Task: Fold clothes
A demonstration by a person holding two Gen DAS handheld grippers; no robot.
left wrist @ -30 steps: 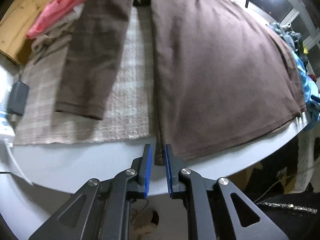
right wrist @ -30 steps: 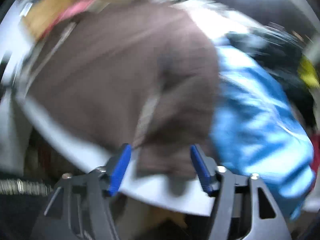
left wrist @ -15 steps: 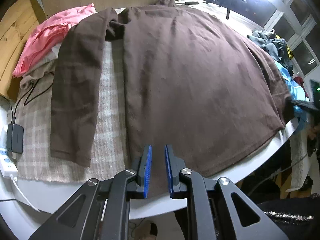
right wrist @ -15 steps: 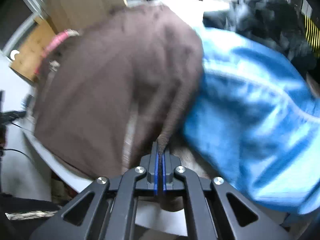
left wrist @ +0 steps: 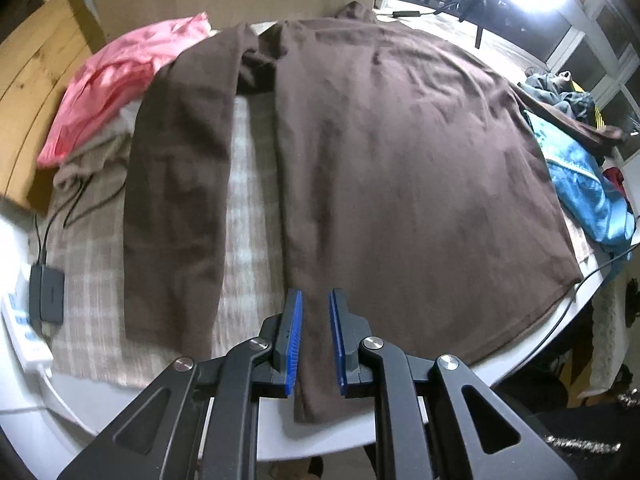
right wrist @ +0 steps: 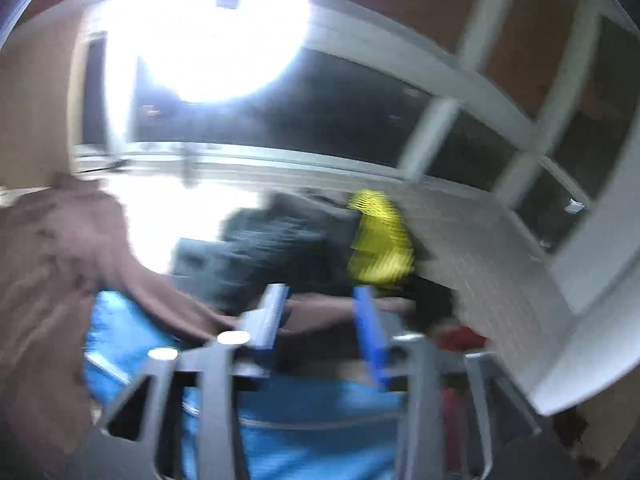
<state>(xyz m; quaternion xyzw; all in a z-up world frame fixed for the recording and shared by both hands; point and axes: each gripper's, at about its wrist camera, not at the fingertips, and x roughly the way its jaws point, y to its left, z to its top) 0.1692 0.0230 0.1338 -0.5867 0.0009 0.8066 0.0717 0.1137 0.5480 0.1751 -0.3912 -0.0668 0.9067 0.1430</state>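
A brown long-sleeved shirt (left wrist: 400, 160) lies spread flat on the table, with its left sleeve (left wrist: 180, 184) lying straight beside the body. My left gripper (left wrist: 315, 304) is open a little and empty, just above the shirt's near hem. In the blurred right wrist view, my right gripper (right wrist: 320, 308) is open, with the shirt's right sleeve (right wrist: 328, 312) stretched across between its fingers, over a blue garment (right wrist: 304, 420). That sleeve also shows in the left wrist view (left wrist: 576, 120) at the far right.
A plaid cloth (left wrist: 248, 200) covers the table under the shirt. Pink clothing (left wrist: 120, 80) lies at the back left. A black adapter (left wrist: 47, 294) and a white power strip (left wrist: 24, 332) sit at the left edge. A pile of dark and yellow clothes (right wrist: 320, 240) lies at the right by the windows.
My right gripper, shut on the sleeve half a second ago, has opened and swung toward the window. My left gripper has moved up and forward over the hem.
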